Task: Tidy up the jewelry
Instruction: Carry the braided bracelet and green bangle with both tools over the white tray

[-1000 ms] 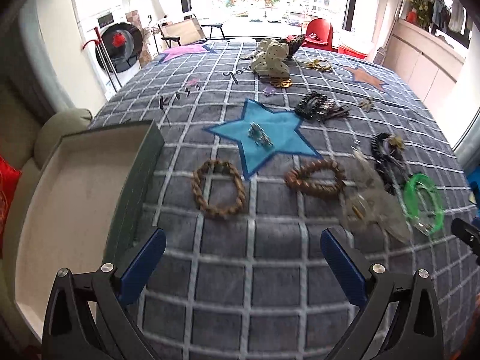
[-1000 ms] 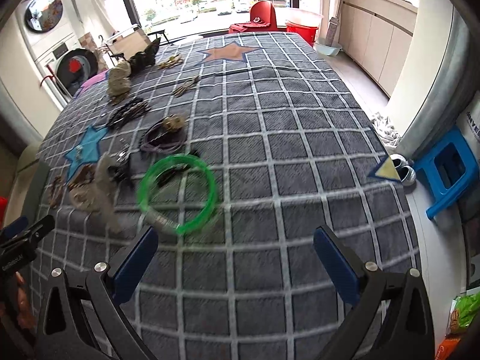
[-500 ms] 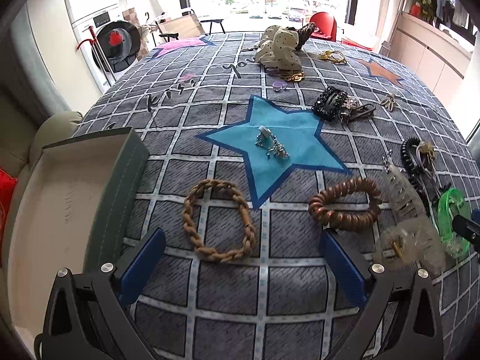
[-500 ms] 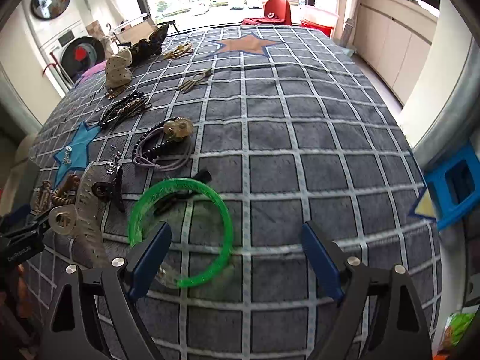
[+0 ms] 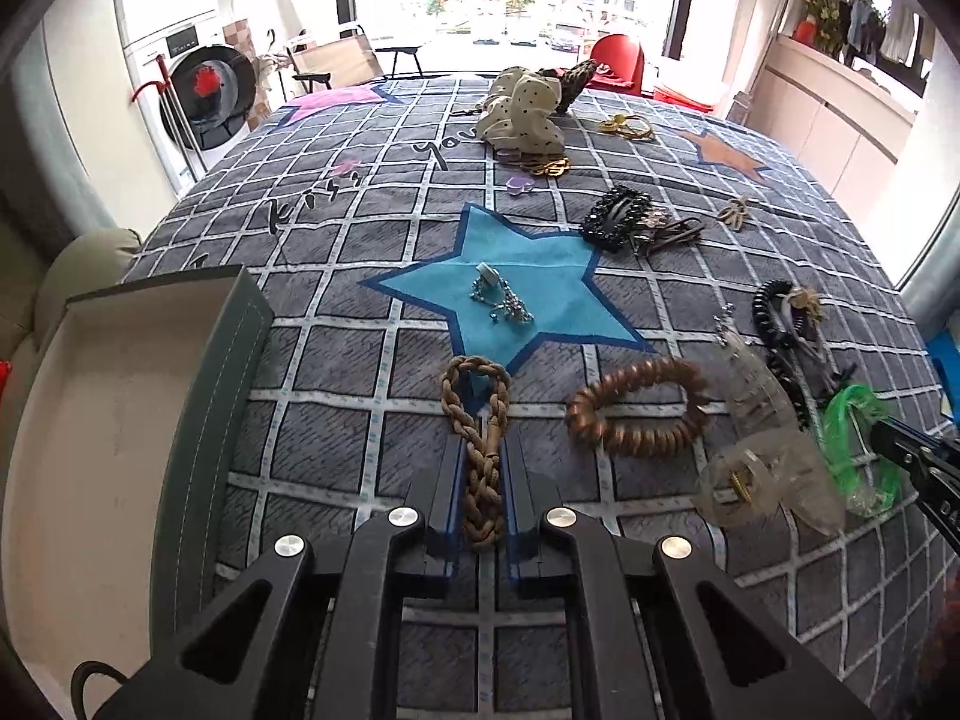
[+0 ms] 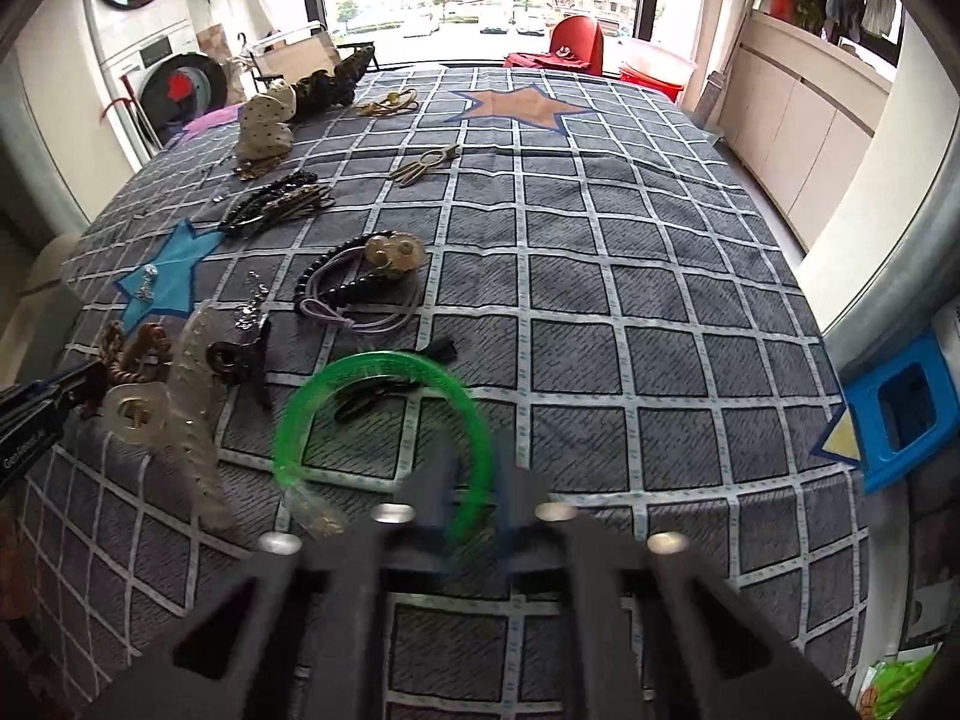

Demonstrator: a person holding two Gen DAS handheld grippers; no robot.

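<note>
In the left wrist view my left gripper point(image 5: 483, 456) has its jaws closing on a braided brown bracelet point(image 5: 474, 387). The blue pads point(image 5: 453, 498) press its near part flat from both sides, and its far loop lies on the blanket. In the right wrist view my right gripper point(image 6: 477, 498), blurred, has its jaws closing on the near right rim of a green bangle point(image 6: 372, 363). The rim runs between the pads. The open box point(image 5: 216, 408) with a pale inside lies at the left, beside the left gripper. The right gripper point(image 5: 918, 468) shows at the bangle point(image 5: 855, 438).
A grey checked blanket point(image 6: 630, 276) with star patches covers the surface. On it lie a brown spiral hair tie point(image 5: 636, 414), a clear hair claw point(image 5: 774, 456), silver earrings point(image 5: 498, 297), black clips point(image 5: 618, 216), a black coil tie point(image 6: 360, 285) and a dotted scrunchie point(image 5: 522, 114). A blue stool point(image 6: 906, 408) stands beyond the right edge.
Both grippers went from wide open to shut. The left one came forward and closed on the braided bracelet, squeezing it narrow. The right one closed on the green bangle's rim.
</note>
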